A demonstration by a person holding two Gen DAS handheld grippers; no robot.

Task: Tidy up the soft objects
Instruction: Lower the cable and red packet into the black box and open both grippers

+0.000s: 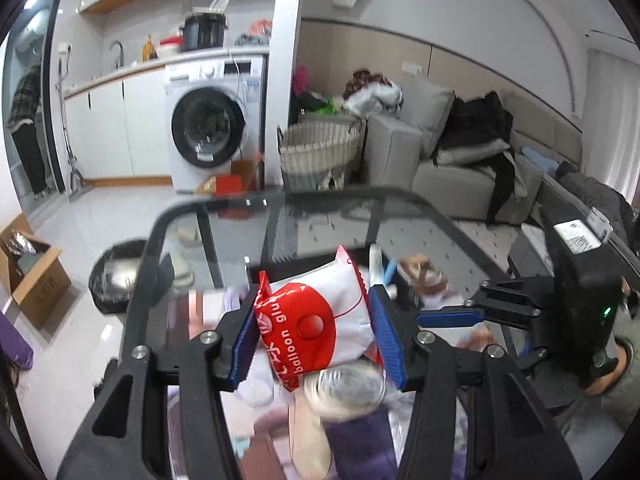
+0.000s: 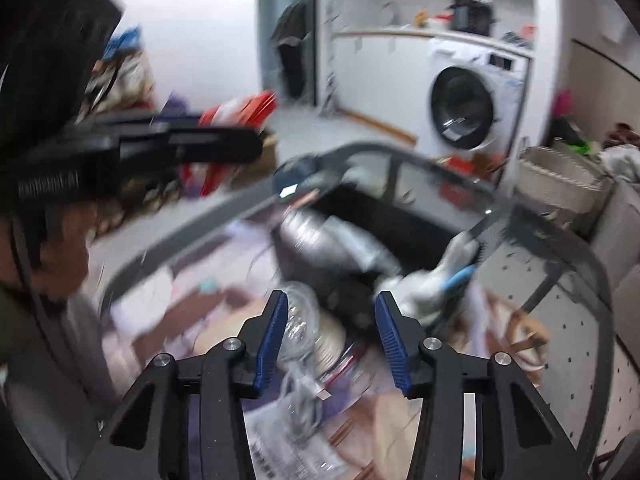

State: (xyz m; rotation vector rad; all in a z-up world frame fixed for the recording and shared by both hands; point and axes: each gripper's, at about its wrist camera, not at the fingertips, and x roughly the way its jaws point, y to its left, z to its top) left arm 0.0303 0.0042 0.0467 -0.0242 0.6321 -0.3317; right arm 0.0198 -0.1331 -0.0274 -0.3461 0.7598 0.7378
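My left gripper (image 1: 312, 328) is shut on a white and red packet marked "balloon glue" (image 1: 320, 320) and holds it above the glass table (image 1: 256, 220). Under it lie a clear plastic roll (image 1: 344, 388) and purple cloth (image 1: 360, 444). My right gripper (image 2: 330, 336) is open and empty over a clutter of clear bags (image 2: 300, 328), paper and cloth; it also shows in the left wrist view (image 1: 452, 316) at the right. A black bin (image 2: 400, 232) on the table holds a silver bag (image 2: 328, 240). The right wrist view is blurred.
A white and blue brush-like thing (image 2: 448, 268) leans at the bin's right edge. A wicker basket (image 1: 320, 148), a washing machine (image 1: 212, 120) and a grey sofa (image 1: 460, 176) with clothes stand beyond the table. A cardboard box (image 1: 32, 272) is on the floor left.
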